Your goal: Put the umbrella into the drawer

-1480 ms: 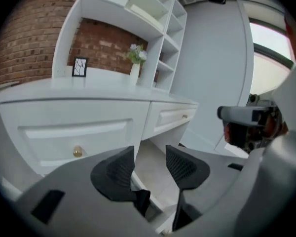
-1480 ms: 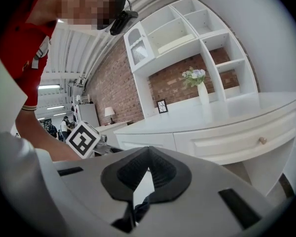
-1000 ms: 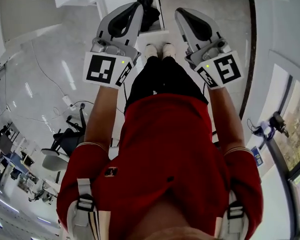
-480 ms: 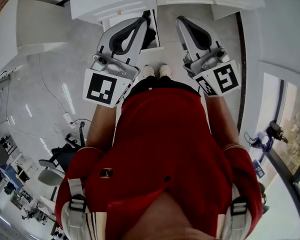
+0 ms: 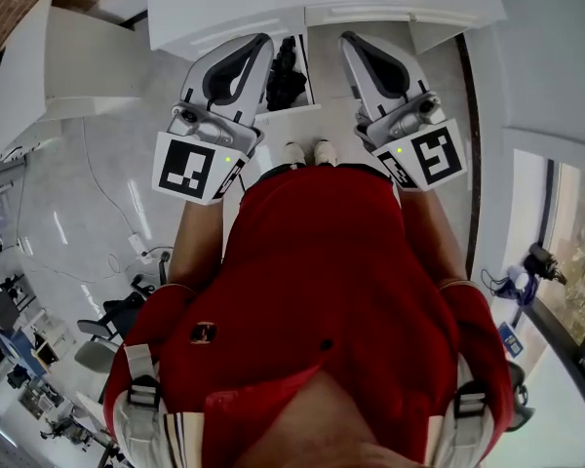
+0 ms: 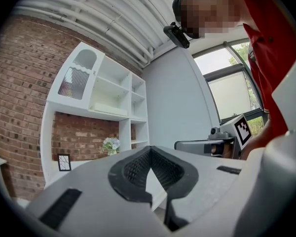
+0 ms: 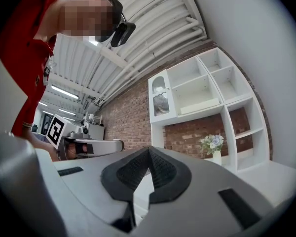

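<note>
Facing white shelves (image 6: pixel 119 118): left gripper (image 6: pixel 149 150), right gripper (image 7: pixel 149 150) (ribbed black fingers (image 6: pixel 132 170) together).

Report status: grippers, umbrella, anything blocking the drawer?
Left gripper shut, empty. Right gripper shut, empty. Dark umbrella lying in open drawer. Nothing seen blocking.

shirt (image 5: pixel 322 291) was logged red | brick wall (image 6: pixel 19 83) reddish-brown | shelves (image 7: pixel 163 116) white | marker cube (image 5: pixel 190 169) black-and-white squares
</note>
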The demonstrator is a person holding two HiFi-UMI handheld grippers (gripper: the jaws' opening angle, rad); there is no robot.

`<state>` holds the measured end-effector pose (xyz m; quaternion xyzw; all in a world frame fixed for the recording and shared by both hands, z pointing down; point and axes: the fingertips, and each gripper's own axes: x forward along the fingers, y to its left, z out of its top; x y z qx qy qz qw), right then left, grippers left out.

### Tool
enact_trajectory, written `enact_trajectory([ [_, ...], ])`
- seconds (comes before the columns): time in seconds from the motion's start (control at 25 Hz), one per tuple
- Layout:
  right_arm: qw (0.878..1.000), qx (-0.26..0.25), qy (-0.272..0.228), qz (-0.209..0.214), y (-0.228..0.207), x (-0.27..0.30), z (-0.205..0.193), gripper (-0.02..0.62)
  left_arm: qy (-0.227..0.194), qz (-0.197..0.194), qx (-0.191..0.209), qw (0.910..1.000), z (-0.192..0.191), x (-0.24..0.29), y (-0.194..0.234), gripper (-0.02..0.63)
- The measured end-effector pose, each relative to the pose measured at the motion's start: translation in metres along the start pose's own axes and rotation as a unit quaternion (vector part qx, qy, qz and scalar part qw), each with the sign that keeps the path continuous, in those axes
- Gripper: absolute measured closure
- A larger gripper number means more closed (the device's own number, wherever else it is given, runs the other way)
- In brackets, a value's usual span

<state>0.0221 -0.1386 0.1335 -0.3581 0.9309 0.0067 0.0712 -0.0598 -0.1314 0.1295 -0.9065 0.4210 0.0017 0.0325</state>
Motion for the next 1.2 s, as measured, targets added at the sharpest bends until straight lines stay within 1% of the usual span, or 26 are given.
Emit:
enact_trajectory([
  [0.28, 1.000, -0.002, 0.000, -0.001, 0.002, 0.001, 0.003, 0.597, -0.007, -0.011, -0.002, 0.9999, 0.005, 0.001, -0.006, 0.600],
  [1.2, 1.000, -0.004, 0.021, -0.006, 0.021, -0.009, -0.010, 0.597, -0.001, -0.010, -0.016, 0.9998, -0.005, -0.023, -0.008, 0.600],
])
